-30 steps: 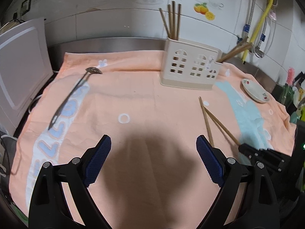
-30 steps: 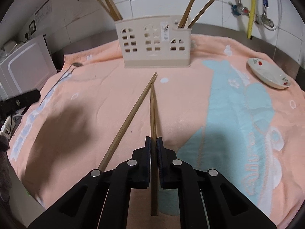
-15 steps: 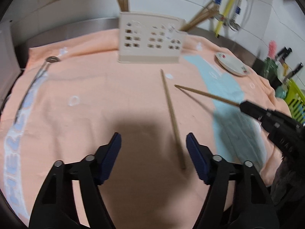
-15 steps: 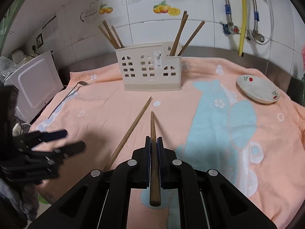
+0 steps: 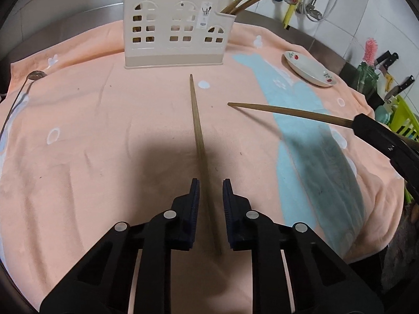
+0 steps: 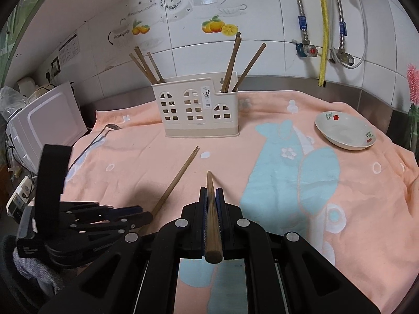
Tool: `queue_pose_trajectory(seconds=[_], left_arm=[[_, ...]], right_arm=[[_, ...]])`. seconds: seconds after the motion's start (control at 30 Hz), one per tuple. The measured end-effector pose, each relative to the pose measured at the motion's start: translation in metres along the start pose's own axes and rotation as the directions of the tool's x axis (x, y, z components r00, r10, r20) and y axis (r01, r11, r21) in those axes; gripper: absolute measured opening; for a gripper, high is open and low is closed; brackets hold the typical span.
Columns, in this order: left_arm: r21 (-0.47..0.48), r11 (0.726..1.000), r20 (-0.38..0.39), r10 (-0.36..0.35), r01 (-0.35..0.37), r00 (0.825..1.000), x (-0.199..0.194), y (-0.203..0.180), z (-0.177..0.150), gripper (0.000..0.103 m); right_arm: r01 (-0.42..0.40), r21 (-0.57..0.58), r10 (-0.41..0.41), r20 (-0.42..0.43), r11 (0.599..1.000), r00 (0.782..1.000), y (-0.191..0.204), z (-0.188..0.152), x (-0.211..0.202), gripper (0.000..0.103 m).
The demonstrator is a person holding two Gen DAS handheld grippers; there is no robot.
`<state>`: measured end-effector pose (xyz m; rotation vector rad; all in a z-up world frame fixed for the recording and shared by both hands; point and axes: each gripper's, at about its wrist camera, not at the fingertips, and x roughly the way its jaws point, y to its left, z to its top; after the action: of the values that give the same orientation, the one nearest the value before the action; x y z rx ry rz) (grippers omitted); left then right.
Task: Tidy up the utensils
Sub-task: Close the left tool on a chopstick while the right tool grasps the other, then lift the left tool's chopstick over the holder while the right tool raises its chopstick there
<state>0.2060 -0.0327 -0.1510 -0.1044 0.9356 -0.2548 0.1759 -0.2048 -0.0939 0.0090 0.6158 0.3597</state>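
The right gripper (image 6: 211, 196) clamps a brown wooden chopstick (image 6: 212, 217) above the peach towel (image 5: 104, 136). The left gripper (image 5: 210, 191) – jaws narrowly parted – straddles a second wooden chopstick (image 5: 197, 125) lying before the cream plastic utensil holder (image 5: 175, 28).

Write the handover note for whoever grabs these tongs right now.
Right tongs: shut on one chopstick, lifted off the towel.
Left tongs: open, straddling the second chopstick, which lies on the towel; not gripped.
Caddy: chopsticks stand in its left and right compartments.
Spoon lies at the towel's left edge; dish at the right.
Left: close on the lying chopstick, put both in the caddy, then the spoon.
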Motion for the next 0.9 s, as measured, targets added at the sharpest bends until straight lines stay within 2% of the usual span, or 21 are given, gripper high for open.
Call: queue_pose_trajectory(seconds=[0.4,0.5,0.57,0.9], left_arm=[[0.003,0.999,-0.024,0.033,-0.033,0.999,0.013,-0.003,0.001,0.017],[0.012,0.998,-0.030,0.056,-0.056,0.998,0.014,-0.003,0.002,0.008],[0.016,0.998,-0.038,0.061,-0.060,0.997,0.014,-0.003,0.003,0.007],[0.046,0.997,-0.080,0.070,-0.066,0.994,0.016,-0.004,0.009,0.007]], right_arm=[[-0.002,0.001,0.002,0.000,1.000,1.000,-0.003,0.001,0.001,0.007],[-0.002,0.000,0.002,-0.002,1.000,1.000,-0.003,0.001,0.002,0.007],[-0.001,-0.002,0.001,-0.003,1.000,1.000,-0.003,0.001,0.002,0.007],[0.001,-0.004,-0.001,-0.004,1.000,1.000,-0.002,0.001,0.003,0.007]])
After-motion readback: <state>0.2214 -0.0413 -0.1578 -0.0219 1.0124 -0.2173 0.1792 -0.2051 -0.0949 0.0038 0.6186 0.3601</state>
